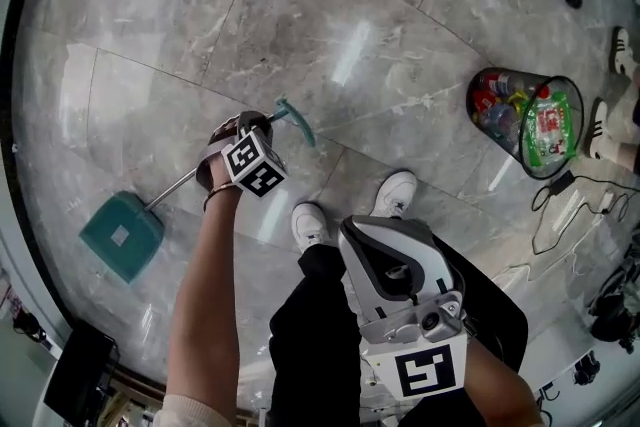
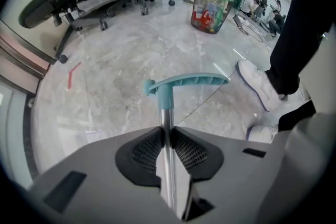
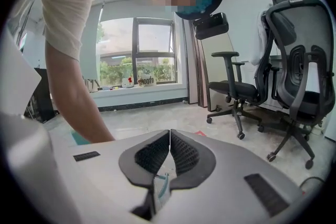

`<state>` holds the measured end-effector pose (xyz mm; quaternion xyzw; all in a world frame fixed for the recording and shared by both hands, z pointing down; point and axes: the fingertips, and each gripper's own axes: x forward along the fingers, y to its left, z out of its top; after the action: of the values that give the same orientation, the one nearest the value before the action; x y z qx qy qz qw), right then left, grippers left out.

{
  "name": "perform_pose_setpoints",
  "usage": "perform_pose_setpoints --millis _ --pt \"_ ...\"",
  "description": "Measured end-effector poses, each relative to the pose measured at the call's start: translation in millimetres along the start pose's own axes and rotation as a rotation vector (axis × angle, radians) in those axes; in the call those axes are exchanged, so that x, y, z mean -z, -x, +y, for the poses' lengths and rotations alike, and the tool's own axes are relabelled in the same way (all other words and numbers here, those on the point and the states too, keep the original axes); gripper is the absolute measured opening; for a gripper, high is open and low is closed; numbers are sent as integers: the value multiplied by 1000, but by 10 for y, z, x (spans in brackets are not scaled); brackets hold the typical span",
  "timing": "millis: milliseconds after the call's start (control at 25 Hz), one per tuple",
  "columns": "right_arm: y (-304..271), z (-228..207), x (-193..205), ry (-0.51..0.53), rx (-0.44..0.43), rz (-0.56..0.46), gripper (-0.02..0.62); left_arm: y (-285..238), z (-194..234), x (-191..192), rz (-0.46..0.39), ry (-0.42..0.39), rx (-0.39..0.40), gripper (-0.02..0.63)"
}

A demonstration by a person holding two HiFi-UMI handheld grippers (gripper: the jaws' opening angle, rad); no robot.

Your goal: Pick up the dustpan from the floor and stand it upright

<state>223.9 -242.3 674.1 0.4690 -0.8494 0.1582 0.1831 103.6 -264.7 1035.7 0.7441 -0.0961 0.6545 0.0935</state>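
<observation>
now left gripper clamps the metal pole of the teal dustpan, lower left; right gripper closed, empty.

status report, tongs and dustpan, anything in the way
Left tongs shut on the dustpan pole. Right tongs shut, empty. Pan end on the floor, not upright. Waste bin off to the side.

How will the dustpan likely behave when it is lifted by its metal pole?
The dustpan looks light: it seems plastic, with a thin pole. The shiny pole may twist inside the left gripper. Gripped near the handle, its far, wide end will probably hang down and swing.
</observation>
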Motion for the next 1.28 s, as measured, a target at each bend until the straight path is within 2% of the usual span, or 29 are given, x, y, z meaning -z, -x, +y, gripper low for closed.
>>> perform_pose_setpoints --millis 160,320,480,600,760,920,1120,1280 --pt "293 249 -666 -22 31 -31 18 923 191 82 -57 30 -54 84" --pt "631 759 -1366 -65 51 -76 18 1939 287 303 -141 50 -91 84" --pt "898 1475 -2005 -45 -10 -127 18 2845 316 679 -256 80 -118 84" --pt "1108 1941 -2373 4 -57 -165 18 3370 258 960 -381 93 -122 84" --pt "1333 2488 -2528 62 -76 -199 18 3864 82 1281 -563 92 -126 81" --pt "1474 3022 -2478 144 -21 -199 18 4263 -95 1605 -677 78 -152 81" --pt "1824 3943 -2399 59 49 -174 18 4828 -440 2232 -788 81 -194 80" --pt "1759 4745 -2436 56 73 -141 18 5349 -628 2824 -909 59 -236 80"
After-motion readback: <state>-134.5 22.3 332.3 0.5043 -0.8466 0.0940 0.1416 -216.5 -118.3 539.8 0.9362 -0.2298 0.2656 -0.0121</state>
